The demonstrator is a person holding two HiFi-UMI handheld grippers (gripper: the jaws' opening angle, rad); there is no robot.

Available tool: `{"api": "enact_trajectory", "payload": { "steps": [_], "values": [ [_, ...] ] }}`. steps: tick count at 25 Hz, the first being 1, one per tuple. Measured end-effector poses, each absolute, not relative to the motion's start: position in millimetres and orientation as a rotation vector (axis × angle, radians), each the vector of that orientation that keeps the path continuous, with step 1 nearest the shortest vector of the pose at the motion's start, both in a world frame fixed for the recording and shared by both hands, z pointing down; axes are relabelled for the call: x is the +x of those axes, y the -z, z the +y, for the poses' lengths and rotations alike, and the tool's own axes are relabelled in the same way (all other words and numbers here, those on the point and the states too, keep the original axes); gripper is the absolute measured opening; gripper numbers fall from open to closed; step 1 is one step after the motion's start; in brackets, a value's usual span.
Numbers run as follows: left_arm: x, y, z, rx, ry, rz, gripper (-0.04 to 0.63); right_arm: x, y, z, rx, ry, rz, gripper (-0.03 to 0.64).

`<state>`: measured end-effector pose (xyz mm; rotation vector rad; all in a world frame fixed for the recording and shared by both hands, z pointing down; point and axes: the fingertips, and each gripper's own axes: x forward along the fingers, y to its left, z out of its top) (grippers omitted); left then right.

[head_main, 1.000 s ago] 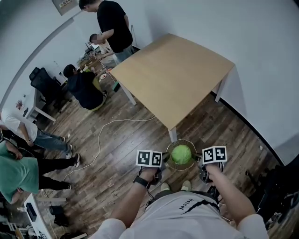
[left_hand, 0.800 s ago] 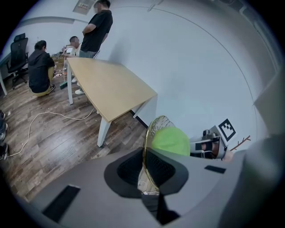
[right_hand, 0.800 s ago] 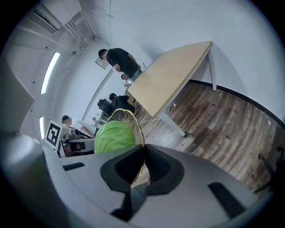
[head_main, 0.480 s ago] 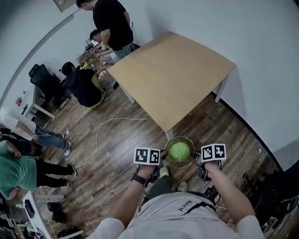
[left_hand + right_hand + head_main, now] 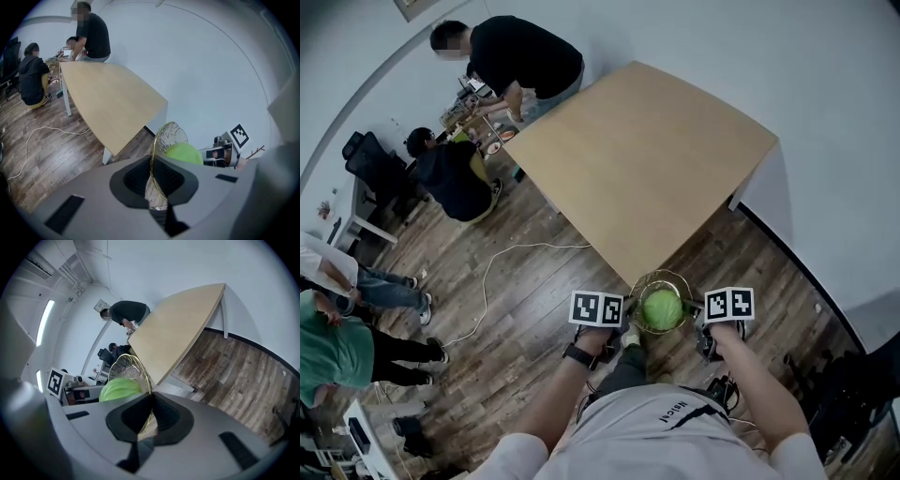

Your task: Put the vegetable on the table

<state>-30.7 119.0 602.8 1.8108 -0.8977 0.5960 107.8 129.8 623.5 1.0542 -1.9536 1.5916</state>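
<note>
A round green cabbage (image 5: 662,308) lies in a clear glass bowl (image 5: 649,283) with a gold rim. The bowl hangs in the air just in front of the near corner of a light wooden table (image 5: 639,159). My left gripper (image 5: 626,313) is shut on the bowl's left rim, and my right gripper (image 5: 697,315) is shut on its right rim. In the left gripper view the bowl (image 5: 169,136) stands edge-on between the jaws with the cabbage (image 5: 183,153) behind it. In the right gripper view the cabbage (image 5: 119,388) sits left of the pinched rim of the bowl (image 5: 126,366).
The table top is bare and stands against a white wall (image 5: 825,112). A person in black (image 5: 516,58) bends at the table's far corner, and another sits (image 5: 448,173) on the floor. A white cable (image 5: 497,272) runs across the wood floor on the left.
The bowl with the cabbage and both grippers have come closer to the table's near corner. The standing person at the far corner has bent over.
</note>
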Motion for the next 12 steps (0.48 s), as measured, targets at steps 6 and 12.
{"api": "enact_trajectory", "payload": {
  "steps": [6, 12],
  "values": [
    [-50, -626, 51, 1.791, -0.673, -0.837, 0.029, 87, -644, 71, 1.061, -1.69, -1.843, 0.023],
    [-75, -640, -6, 1.799, -0.708, -0.786, 0.029, 61, -661, 21, 1.093, -1.74, -1.791, 0.023]
  ]
}}
